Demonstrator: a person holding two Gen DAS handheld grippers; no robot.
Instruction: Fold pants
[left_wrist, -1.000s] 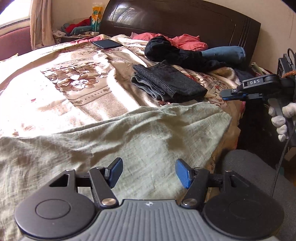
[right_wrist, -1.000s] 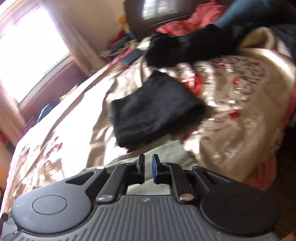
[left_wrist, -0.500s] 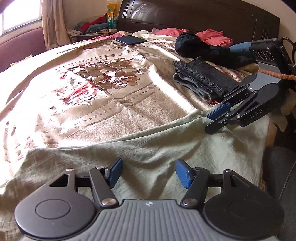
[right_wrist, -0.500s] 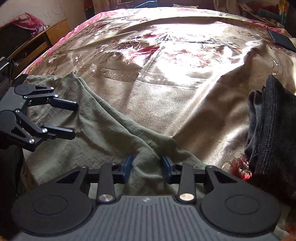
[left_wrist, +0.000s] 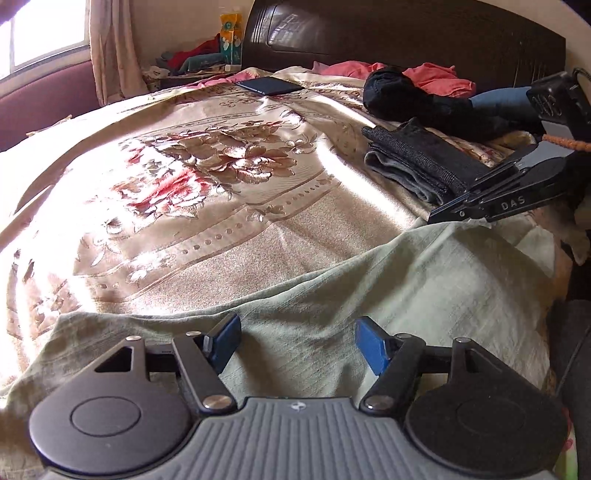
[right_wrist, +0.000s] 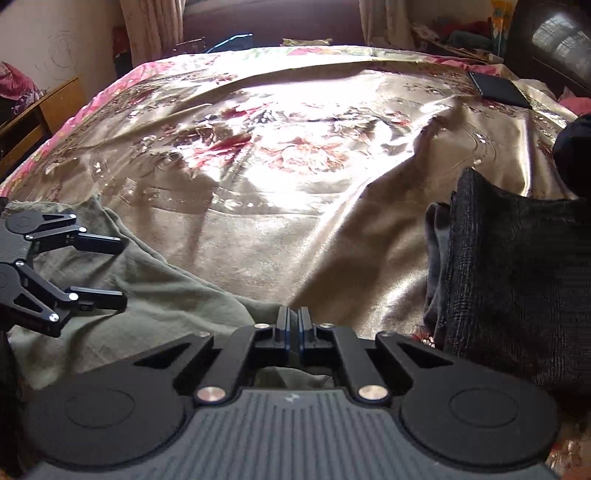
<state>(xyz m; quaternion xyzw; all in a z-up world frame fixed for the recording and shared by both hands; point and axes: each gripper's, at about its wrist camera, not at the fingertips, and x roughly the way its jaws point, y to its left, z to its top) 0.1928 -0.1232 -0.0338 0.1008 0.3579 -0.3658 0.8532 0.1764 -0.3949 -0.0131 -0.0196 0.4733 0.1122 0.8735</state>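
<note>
Olive green pants (left_wrist: 369, 280) lie spread along the near edge of the bed, and show in the right wrist view as green pants (right_wrist: 147, 295). My left gripper (left_wrist: 297, 343) hovers low over them, its jaws opening, with nothing between the blue pads but cloth lying below. From the right wrist it appears as the left gripper (right_wrist: 120, 271), open above the pants' left part. My right gripper (right_wrist: 294, 323) is at the pants' far right corner with its jaws closing almost together on the cloth edge. In the left wrist view the right gripper (left_wrist: 434, 218) touches that corner.
The floral satin bedspread (left_wrist: 221, 177) covers the bed. A folded stack of dark pants (right_wrist: 509, 280) lies just right of my right gripper. Behind it are a black clothes heap (left_wrist: 399, 96) and pink clothes (left_wrist: 436, 75). A dark phone (left_wrist: 269, 85) lies near the headboard (left_wrist: 406, 33).
My right gripper swung round from facing the headboard, came down to the pants' corner, and its jaws closed. My left gripper moved in low over the pants and its pads spread slightly.
</note>
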